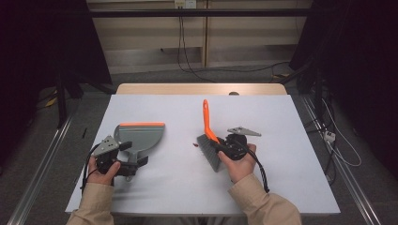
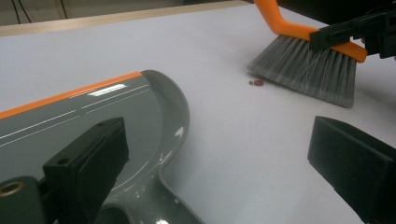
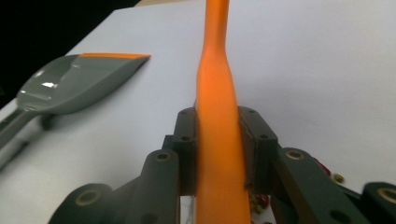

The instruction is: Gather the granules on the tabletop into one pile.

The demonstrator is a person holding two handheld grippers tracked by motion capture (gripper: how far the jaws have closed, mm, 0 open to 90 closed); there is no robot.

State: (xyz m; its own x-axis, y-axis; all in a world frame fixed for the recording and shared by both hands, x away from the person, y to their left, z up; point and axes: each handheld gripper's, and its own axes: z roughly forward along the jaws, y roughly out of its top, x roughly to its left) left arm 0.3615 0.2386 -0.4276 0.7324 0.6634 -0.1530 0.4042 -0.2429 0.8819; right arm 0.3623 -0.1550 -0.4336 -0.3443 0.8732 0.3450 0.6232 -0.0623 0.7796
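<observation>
Right gripper (image 1: 224,145) pinched the brush (image 1: 209,138); left gripper (image 1: 126,161) stood spread at the dustpan's (image 1: 139,136) 6 o'clock; crumbs (image 2: 257,82) lay between.

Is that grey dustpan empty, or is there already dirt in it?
Empty: the dustpan shows bare grey inside, and small crumbs lie on the table by the brush.

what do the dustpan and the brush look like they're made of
Dustpan: likely glossy grey moulded plastic, judging by its bright highlights, with a matte orange lip that may be rubber. Brush: smooth orange handle, probably plastic; fine grey bristles look synthetic.
</observation>
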